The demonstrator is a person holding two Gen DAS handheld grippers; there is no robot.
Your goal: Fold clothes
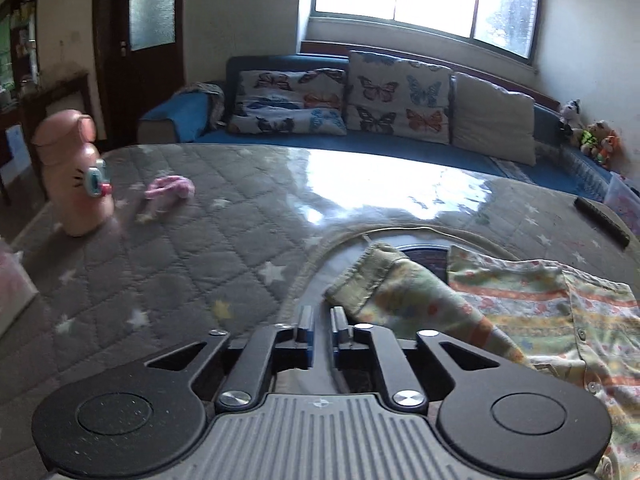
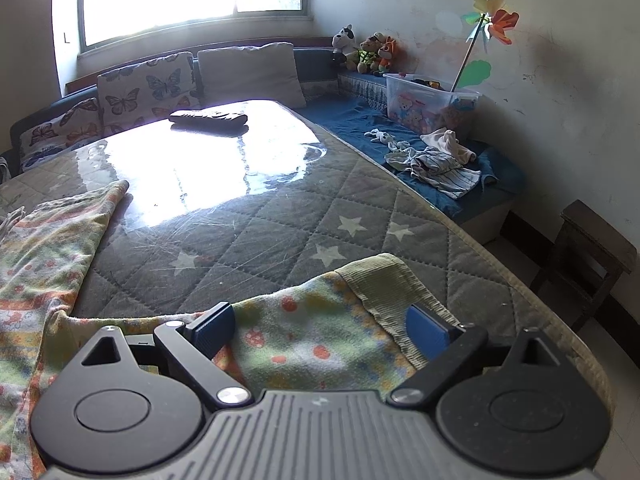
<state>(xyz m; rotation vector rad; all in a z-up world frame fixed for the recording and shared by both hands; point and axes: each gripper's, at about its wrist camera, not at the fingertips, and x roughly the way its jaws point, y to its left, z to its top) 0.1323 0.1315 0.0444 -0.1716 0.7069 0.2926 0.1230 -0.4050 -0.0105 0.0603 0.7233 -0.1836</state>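
Note:
A small patterned garment [image 1: 540,304] in green, yellow and orange lies spread on the grey quilted table [image 1: 180,248]. My left gripper [image 1: 321,330] has its fingers close together with nothing between them, just left of the garment's left sleeve [image 1: 384,284]. In the right wrist view my right gripper [image 2: 320,330] is open, its fingers on either side of the other sleeve [image 2: 320,320], whose ribbed green cuff [image 2: 384,284] lies just ahead. The garment's body [image 2: 44,248] stretches away to the left.
A pink cat-face bottle [image 1: 76,176] and a pink fabric scrap [image 1: 170,188] stand at the table's left. A black remote [image 2: 208,118] lies at the far end. A blue sofa [image 1: 400,148] with pillows, loose clothes [image 2: 436,164], a toy bin [image 2: 428,104] and a wooden stool [image 2: 592,256] surround the table.

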